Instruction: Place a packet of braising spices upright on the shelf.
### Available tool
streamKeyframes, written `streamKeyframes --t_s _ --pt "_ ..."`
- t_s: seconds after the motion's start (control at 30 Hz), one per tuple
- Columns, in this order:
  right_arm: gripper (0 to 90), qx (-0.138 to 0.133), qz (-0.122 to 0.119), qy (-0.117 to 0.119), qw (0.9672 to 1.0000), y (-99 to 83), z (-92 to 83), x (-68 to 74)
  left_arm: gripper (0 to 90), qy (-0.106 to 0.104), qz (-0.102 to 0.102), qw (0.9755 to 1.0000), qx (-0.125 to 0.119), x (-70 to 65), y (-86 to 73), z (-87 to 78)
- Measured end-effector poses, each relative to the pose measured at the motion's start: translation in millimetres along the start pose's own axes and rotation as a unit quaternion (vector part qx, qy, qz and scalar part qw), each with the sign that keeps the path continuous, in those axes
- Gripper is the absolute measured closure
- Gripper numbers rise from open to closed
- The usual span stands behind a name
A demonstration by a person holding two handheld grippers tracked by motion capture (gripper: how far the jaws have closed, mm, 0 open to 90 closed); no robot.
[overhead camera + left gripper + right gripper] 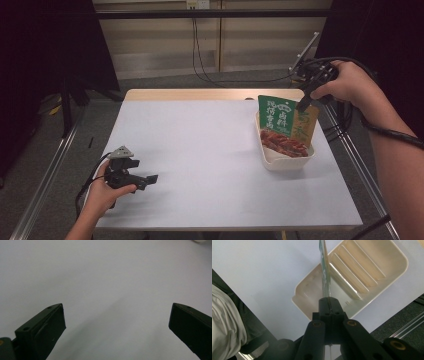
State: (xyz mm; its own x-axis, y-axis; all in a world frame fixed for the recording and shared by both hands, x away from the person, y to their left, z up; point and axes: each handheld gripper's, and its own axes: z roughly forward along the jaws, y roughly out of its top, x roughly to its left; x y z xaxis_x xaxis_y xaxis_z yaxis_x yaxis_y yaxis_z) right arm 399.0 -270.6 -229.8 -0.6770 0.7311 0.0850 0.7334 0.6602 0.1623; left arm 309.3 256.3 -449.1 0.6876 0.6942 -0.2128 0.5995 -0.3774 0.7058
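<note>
Nearest the high camera, the left gripper [142,179] rests in the person's left hand [102,194] low over the near left part of the white table [200,150], its jaws spread apart with bare tabletop between them. At the far right, the right gripper [303,103] has its jaws clamped together on the top edge of a green food pouch [285,125], which hangs upright with its lower end inside the cream plastic tray [285,161]; whether the pouch's bottom touches the ribbed tray floor is hard to tell. The tray sits near the table's right edge.
</note>
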Motion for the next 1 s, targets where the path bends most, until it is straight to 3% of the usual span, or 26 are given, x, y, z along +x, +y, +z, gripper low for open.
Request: streamKeyframes --t_s 0.33,0.47,0.73,1.0 --pt "90.0 0.000 -0.002 -0.008 1.0000 -3.8 0.5 -5.6 0.4 0.002 0.000 1.0000 -0.001 -0.3 -0.2 0.0" --pt "90.0 0.002 0.011 -0.005 0.9999 -5.4 0.9 -7.2 0.4 0.001 0.000 1.0000 0.000 0.1 0.0 -0.1" --pt "90.0 0.002 0.014 -0.014 0.9998 -7.1 1.3 -9.5 0.4 0.002 0.002 1.0000 0.002 0.1 0.0 0.2" --pt "80.9 -0.010 0.012 -0.021 0.9997 -8.4 -4.2 -8.6 0.4 0.002 0.003 1.0000 0.001 0.9 0.2 0.4"
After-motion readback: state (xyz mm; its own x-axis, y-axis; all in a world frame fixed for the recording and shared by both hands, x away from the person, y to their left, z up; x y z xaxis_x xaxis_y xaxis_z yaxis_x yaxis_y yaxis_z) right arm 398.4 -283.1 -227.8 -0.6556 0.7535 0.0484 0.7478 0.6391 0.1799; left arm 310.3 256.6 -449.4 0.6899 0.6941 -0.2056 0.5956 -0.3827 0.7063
